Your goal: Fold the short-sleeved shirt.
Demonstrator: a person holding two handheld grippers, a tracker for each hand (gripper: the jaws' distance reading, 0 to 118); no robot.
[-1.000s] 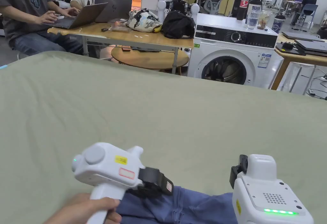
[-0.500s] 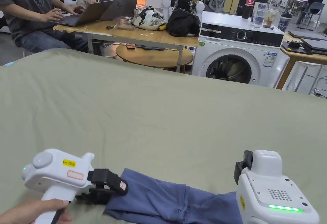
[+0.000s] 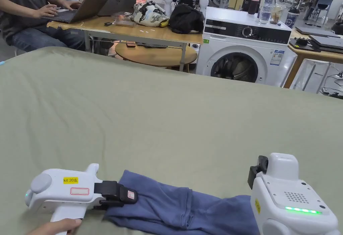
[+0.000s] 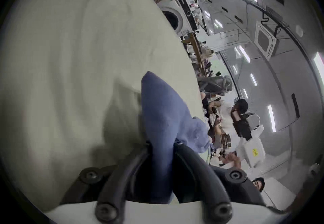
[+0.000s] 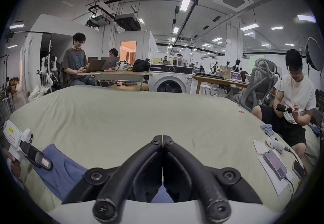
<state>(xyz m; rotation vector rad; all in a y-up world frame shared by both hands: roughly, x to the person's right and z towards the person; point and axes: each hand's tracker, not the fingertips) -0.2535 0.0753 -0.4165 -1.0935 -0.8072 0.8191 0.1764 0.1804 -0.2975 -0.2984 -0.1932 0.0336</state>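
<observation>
A blue shirt (image 3: 174, 209) lies bunched in a long strip along the near edge of the green-covered table (image 3: 167, 111). My left gripper (image 3: 132, 195) is shut on its left end. In the left gripper view the blue cloth (image 4: 157, 113) runs between the jaws of the left gripper (image 4: 162, 145) and out past the tips. My right gripper (image 5: 162, 141) is shut, tips touching, with no cloth between them; its white body (image 3: 288, 199) hovers over the shirt's right end. The right gripper view has the shirt (image 5: 59, 166) and the left gripper (image 5: 43, 162) at lower left.
A phone on papers (image 5: 275, 164) and small items lie at the table's right edge, where a person (image 5: 294, 98) sits. Beyond the far edge stand a washing machine (image 3: 244, 58) and a wooden desk (image 3: 134, 34) with laptops and people.
My left gripper has moved left with the shirt's end in it, drawing the cloth out into a longer strip. The right gripper has stayed about where it was.
</observation>
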